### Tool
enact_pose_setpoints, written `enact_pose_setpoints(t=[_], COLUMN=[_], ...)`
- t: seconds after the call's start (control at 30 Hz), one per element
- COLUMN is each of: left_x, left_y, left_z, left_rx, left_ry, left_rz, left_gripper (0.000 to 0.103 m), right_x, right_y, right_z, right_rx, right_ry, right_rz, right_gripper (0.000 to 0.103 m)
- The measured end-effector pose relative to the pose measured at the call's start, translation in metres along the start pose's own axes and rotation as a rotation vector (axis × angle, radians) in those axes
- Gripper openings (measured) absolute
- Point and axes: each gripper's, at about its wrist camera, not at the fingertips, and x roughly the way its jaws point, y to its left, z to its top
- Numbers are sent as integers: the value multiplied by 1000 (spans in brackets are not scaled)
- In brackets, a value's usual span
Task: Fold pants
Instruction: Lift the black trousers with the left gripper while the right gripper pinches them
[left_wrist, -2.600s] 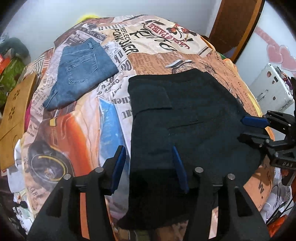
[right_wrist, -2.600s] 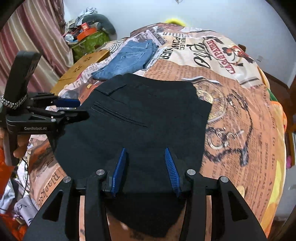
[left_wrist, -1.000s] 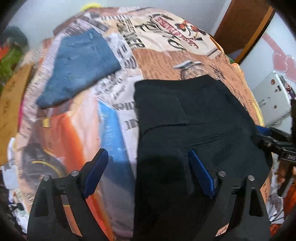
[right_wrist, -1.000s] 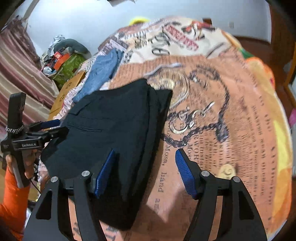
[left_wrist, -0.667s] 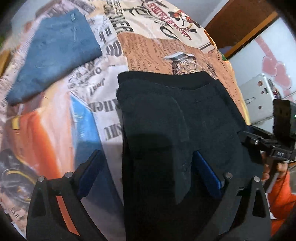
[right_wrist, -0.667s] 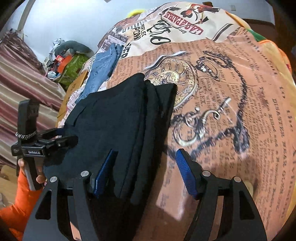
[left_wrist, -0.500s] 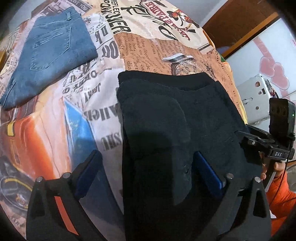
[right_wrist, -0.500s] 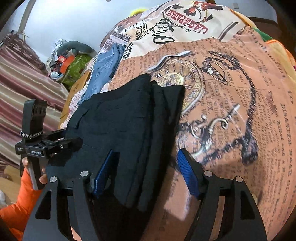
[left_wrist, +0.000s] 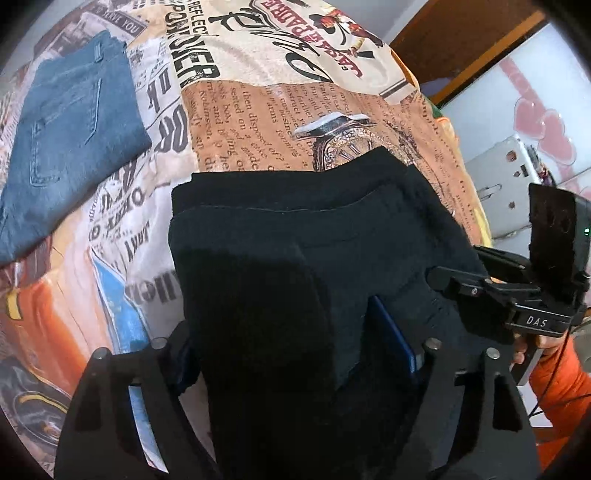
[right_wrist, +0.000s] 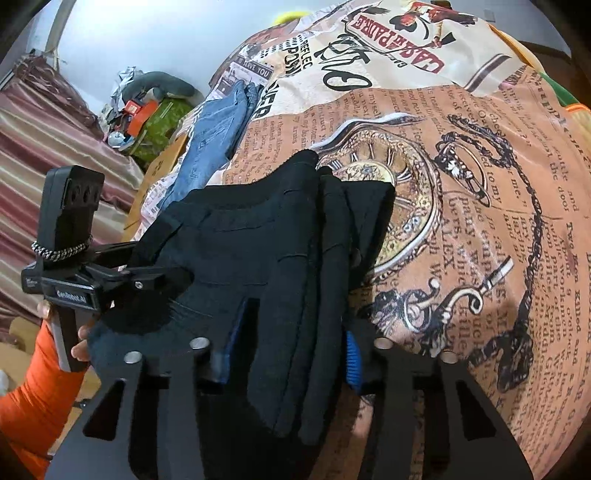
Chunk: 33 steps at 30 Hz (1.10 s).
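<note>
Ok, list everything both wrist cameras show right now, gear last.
Black pants: one, black, folded in layers on the bed, near edge between both grippers' fingers.
Jeans: one, blue denim, folded, far left on the bed.
Bedspread: one, orange and cream newspaper print, under both garments.
Clutter pile: green, orange and grey, by the far wall.
White case: one, beside the bed.
Left gripper: black, blue pads, closed on the pants.
Right gripper: black, blue pads, closed on the pants.

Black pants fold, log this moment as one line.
item: folded black fabric pants | left gripper: shut on stack edge | right gripper: shut on opposite edge | nearby: folded blue jeans
</note>
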Motion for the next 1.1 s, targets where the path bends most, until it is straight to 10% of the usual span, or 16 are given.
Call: enact_pose_setpoints(t=[0.37, 1.1], left_x=[-36, -189], left_y=[-26, -26], left_z=[-18, -41], left_rx=[91, 83], left_ry=[-101, -525], left_rz=[92, 250], left_gripper=[34, 30], right_x=[-24, -78], right_y=[32, 144], right_z=[4, 48], right_rx=[-124, -379], right_ry=[-92, -336], right_rz=[-32, -5], right_gripper=[21, 19])
